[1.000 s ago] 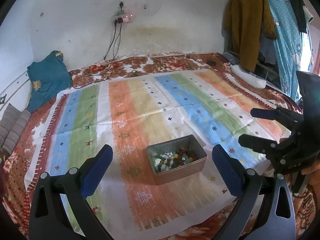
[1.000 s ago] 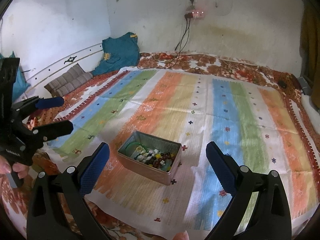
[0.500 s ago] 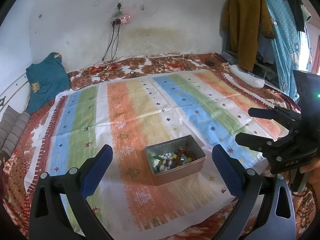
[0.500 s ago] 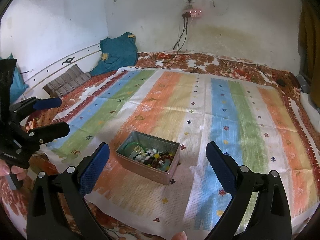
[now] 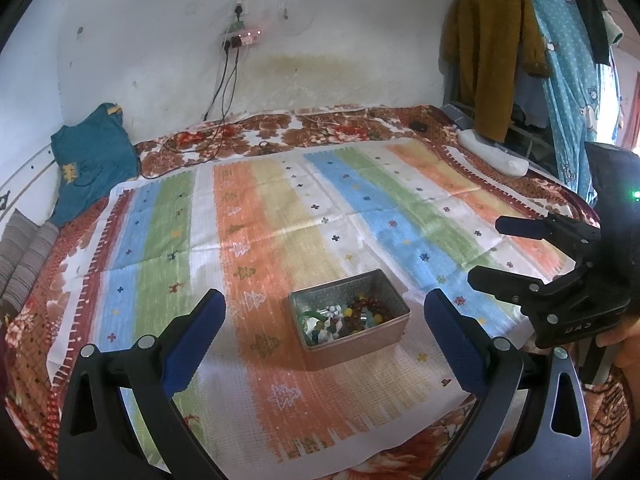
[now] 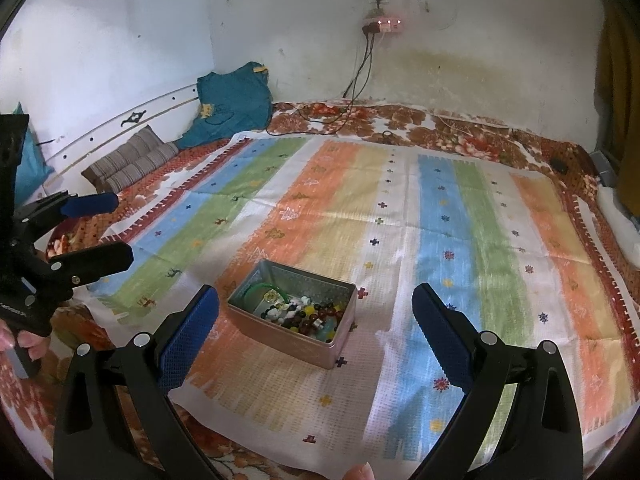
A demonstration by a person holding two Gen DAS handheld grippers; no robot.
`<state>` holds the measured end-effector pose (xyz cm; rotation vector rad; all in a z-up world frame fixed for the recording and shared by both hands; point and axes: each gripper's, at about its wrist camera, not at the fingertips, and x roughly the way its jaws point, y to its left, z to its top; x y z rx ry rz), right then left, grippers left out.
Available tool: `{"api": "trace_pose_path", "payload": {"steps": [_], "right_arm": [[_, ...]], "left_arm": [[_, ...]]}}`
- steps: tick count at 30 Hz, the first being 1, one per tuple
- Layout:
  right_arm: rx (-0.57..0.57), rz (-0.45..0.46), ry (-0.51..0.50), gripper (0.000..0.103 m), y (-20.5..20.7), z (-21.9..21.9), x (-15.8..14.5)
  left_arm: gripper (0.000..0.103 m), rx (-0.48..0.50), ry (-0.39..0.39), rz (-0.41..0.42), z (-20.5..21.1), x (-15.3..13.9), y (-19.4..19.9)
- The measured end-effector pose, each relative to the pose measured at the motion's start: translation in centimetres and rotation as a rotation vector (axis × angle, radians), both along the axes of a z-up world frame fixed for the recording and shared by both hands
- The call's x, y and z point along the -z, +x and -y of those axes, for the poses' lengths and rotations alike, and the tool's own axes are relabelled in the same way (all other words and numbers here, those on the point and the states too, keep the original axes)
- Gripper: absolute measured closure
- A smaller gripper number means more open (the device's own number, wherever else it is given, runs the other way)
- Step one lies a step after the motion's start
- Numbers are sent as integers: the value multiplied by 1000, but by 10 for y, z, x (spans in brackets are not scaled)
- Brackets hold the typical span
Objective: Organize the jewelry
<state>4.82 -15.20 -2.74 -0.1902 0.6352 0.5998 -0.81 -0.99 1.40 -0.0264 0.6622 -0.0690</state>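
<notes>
Left wrist view: the left gripper point(image 5: 324, 320) hangs over the cloth point(image 5: 248, 216), jaws wide apart, empty; the tin point(image 5: 352, 336) of beads point(image 5: 348, 318) sits between its fingers; the right gripper point(image 5: 484, 252) at three o'clock, jaws apart, holds nothing, well clear of the tin.

tin point(image 5: 362, 340) : small rectangular metal box, pinkish outside, grey inside, no lid on, standing flat | place: on striped cloth point(image 5: 280, 208), near its front edge, on orange stripe | jewelry point(image 6: 300, 314) : mixed beads, dark red, yellow, white, blue, heaped inside tin | green loop point(image 6: 260, 289) at one end of the heap
</notes>
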Motion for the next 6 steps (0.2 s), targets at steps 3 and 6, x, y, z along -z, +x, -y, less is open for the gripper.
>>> {"api": "trace_pose_path", "payload": {"steps": [3, 6], "right_arm": [[1, -1, -2, 5, 0, 0, 0], [2, -6, -4, 5, 1, 1, 0]], "left_arm": [[6, -1, -9, -4, -2, 0, 0], [6, -2, -5, -6, -2, 0, 0]]}}
